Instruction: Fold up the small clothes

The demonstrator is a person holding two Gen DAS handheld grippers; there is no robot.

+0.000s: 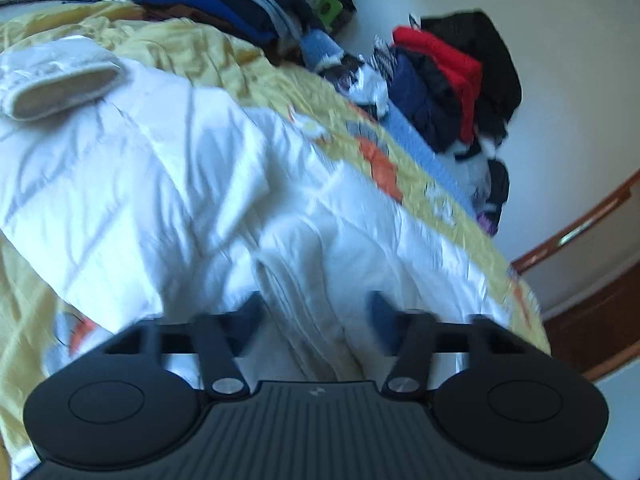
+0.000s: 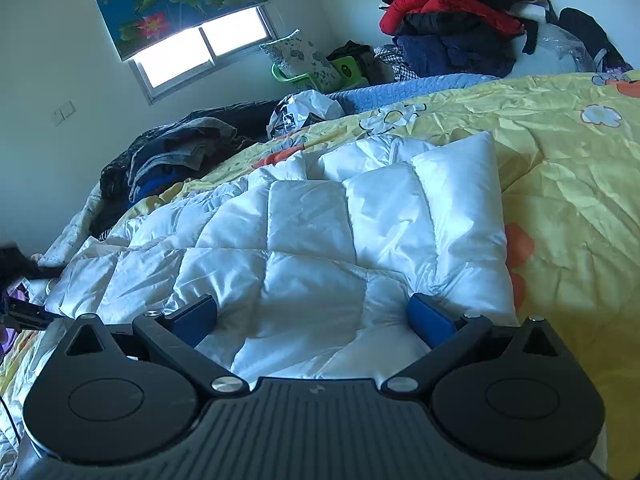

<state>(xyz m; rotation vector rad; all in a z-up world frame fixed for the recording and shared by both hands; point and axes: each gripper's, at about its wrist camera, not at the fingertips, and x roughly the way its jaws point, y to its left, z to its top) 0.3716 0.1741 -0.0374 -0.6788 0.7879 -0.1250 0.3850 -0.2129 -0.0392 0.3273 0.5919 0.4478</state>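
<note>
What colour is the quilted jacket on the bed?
White, the quilted jacket shows best in the right wrist view.

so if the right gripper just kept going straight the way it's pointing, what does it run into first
Most likely the white puffer jacket. The right gripper stands open, tilted down over its quilted panels, with nothing between fingers and fabric. Depth is hard to judge, but the yellow bedspread lies further off and to the side.

White walls, a bright window (image 2: 204, 50) under a lotus-print blind (image 2: 168, 0), perhaps daylight.
</note>
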